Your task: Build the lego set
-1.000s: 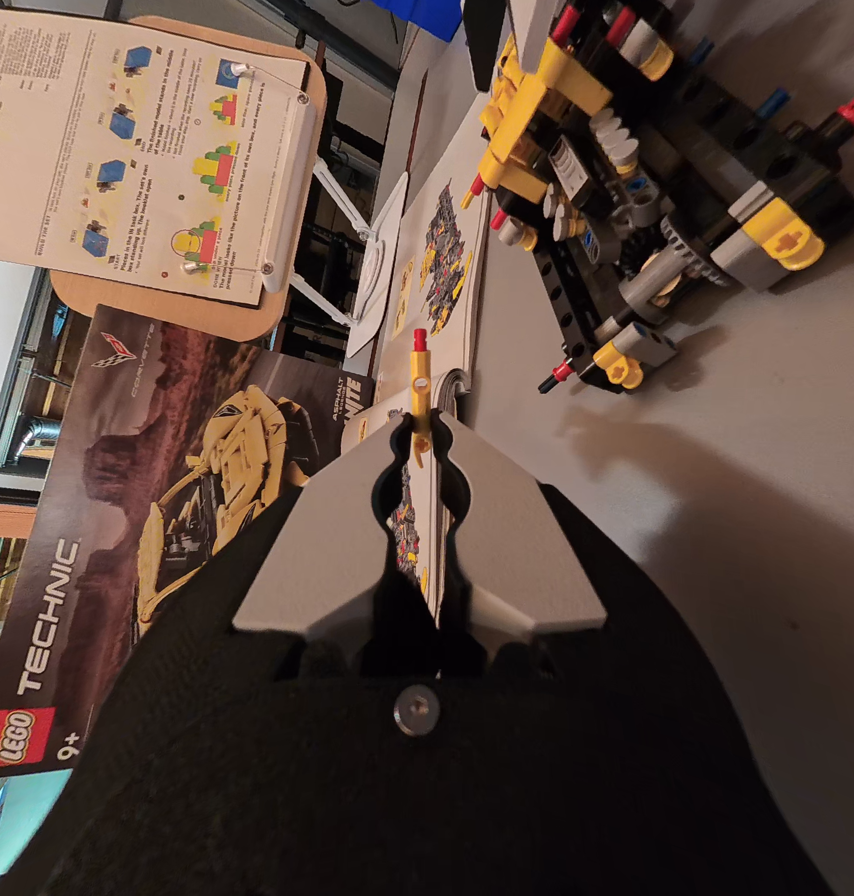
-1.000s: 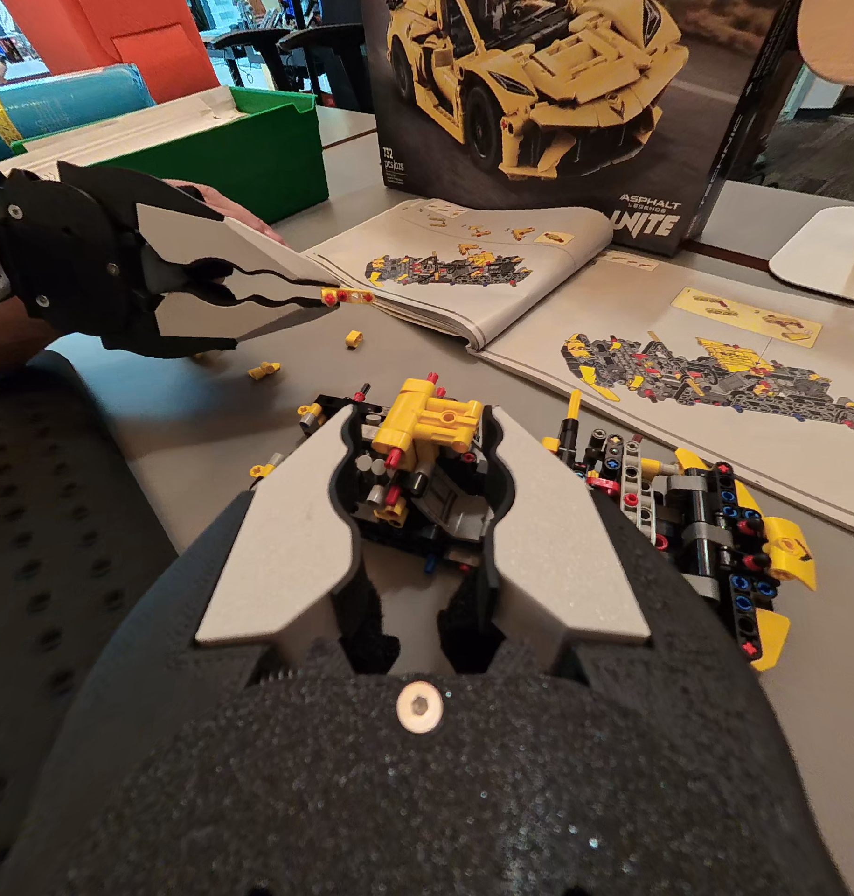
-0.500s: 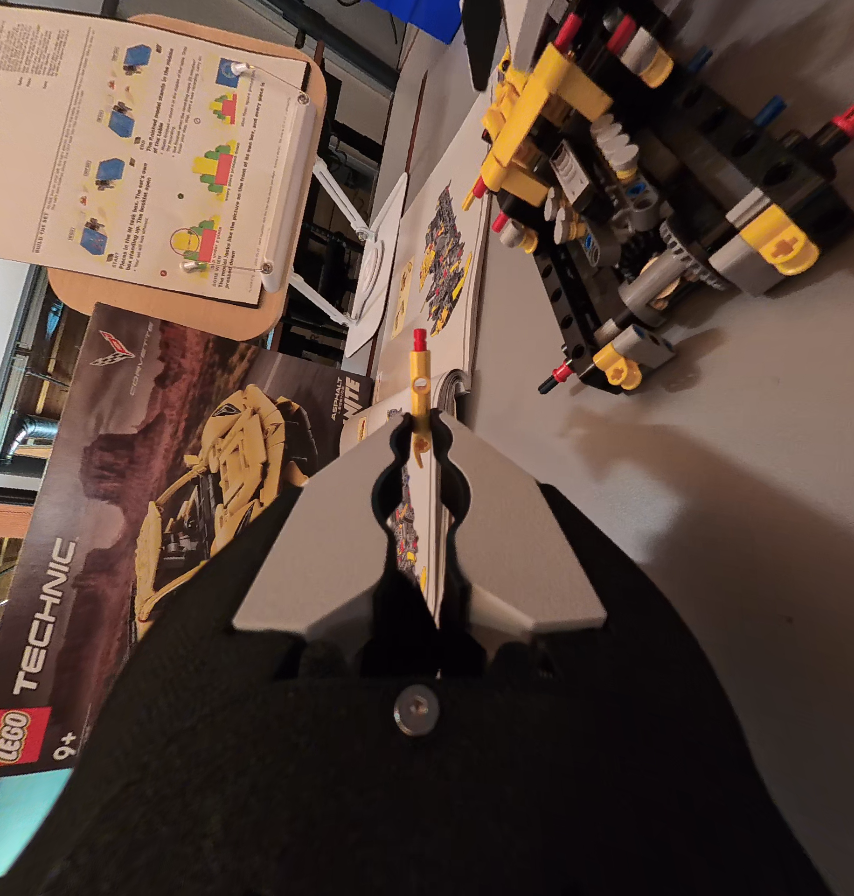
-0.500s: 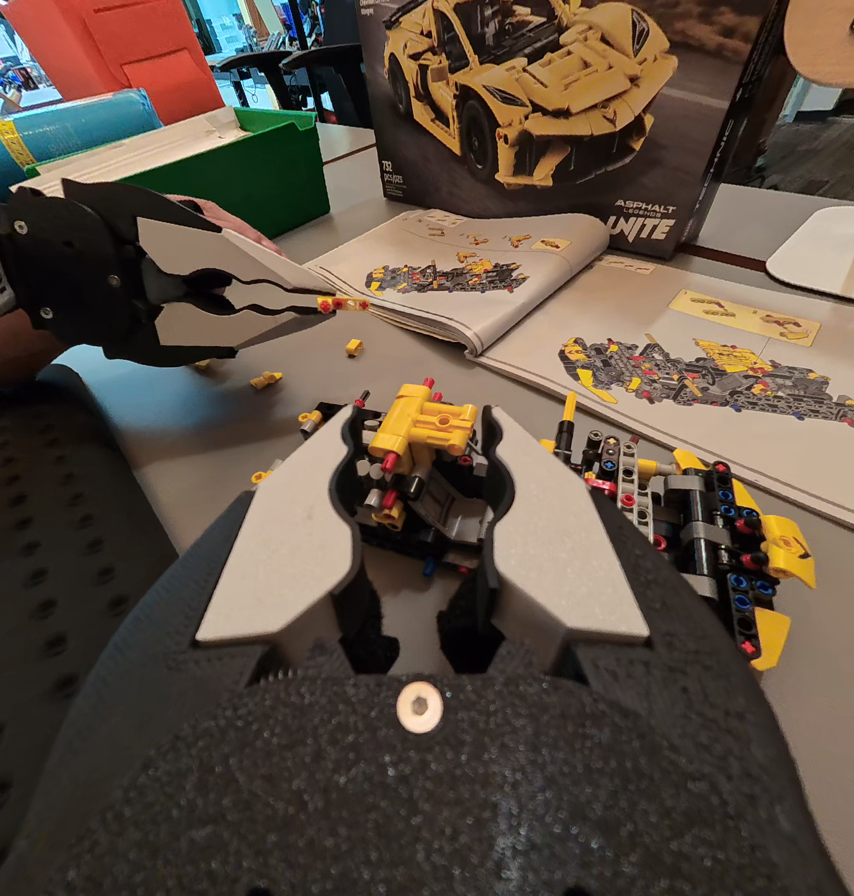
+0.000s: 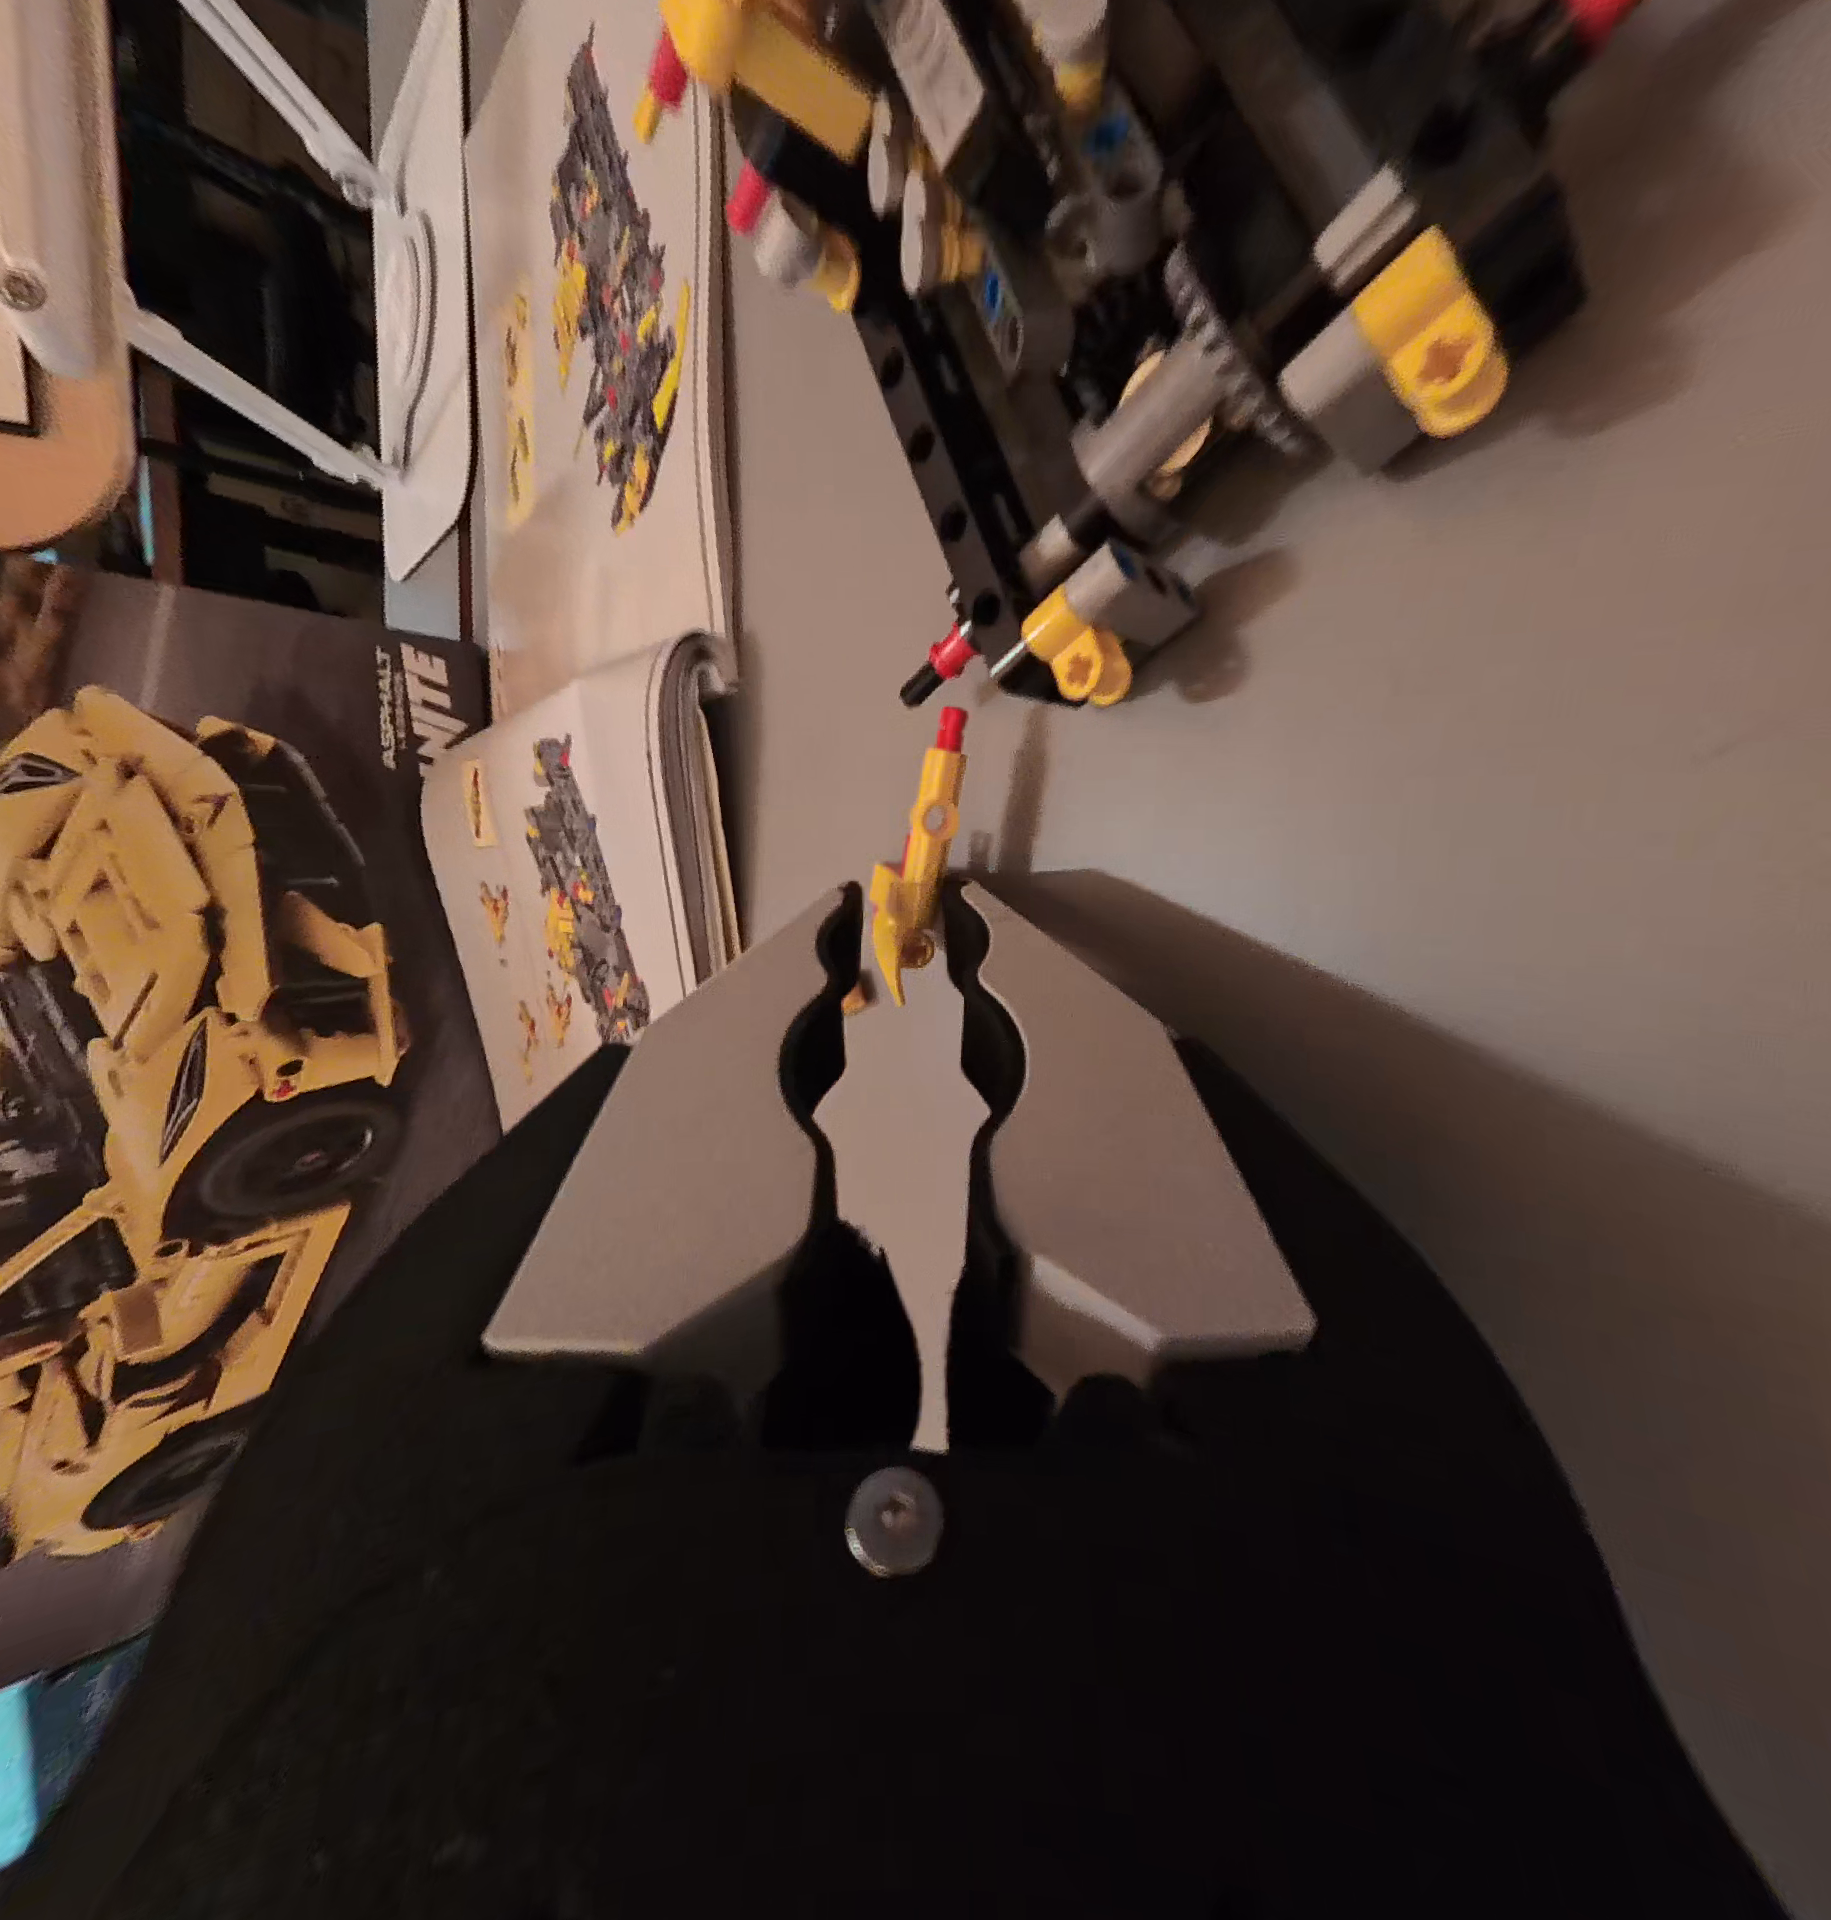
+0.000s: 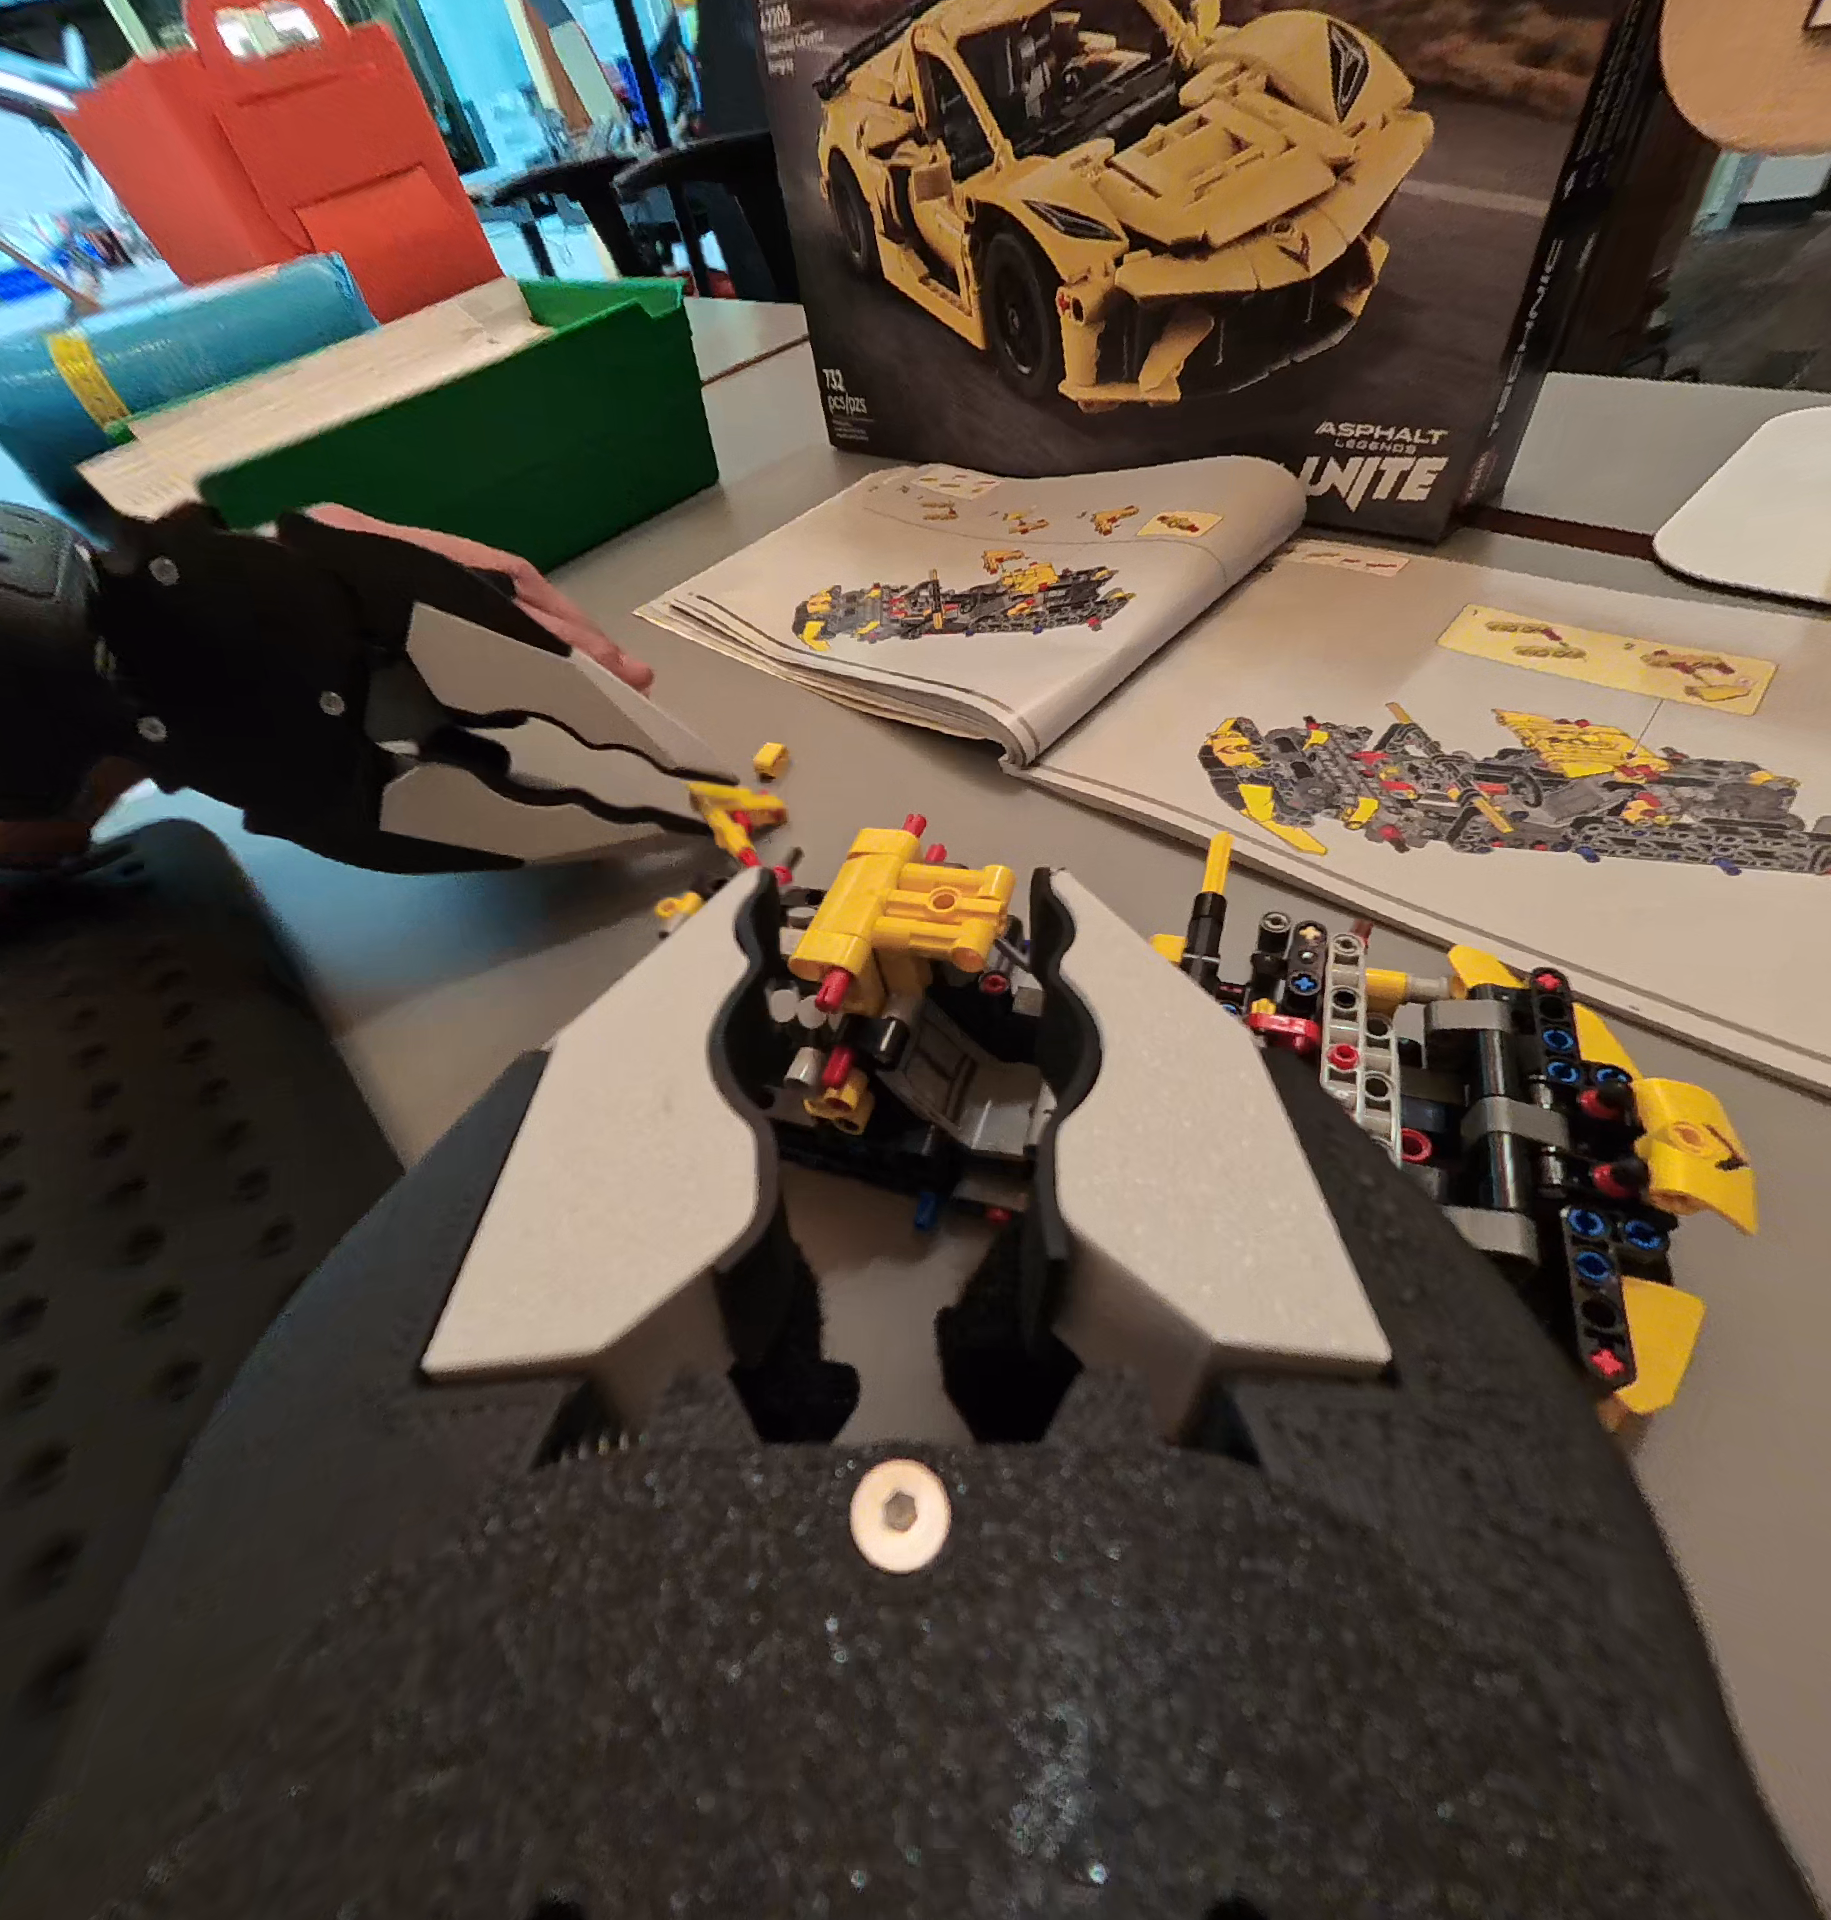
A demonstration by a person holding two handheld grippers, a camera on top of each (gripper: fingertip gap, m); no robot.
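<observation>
— While my left gripper (image 5: pixel 903 902) pinches the yellow piece (image 5: pixel 916 862) just short of the chassis (image 6: pixel 1462 1060), will it slip?
— Likely; it's light, stiff, slick. My right gripper (image 6: pixel 895 925) clamps the chassis's yellow block (image 6: pixel 906 920).

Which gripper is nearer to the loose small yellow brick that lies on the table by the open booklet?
Left. The left gripper has its fingers just beside the small yellow brick. The right gripper sits farther back, around the car chassis.
</observation>
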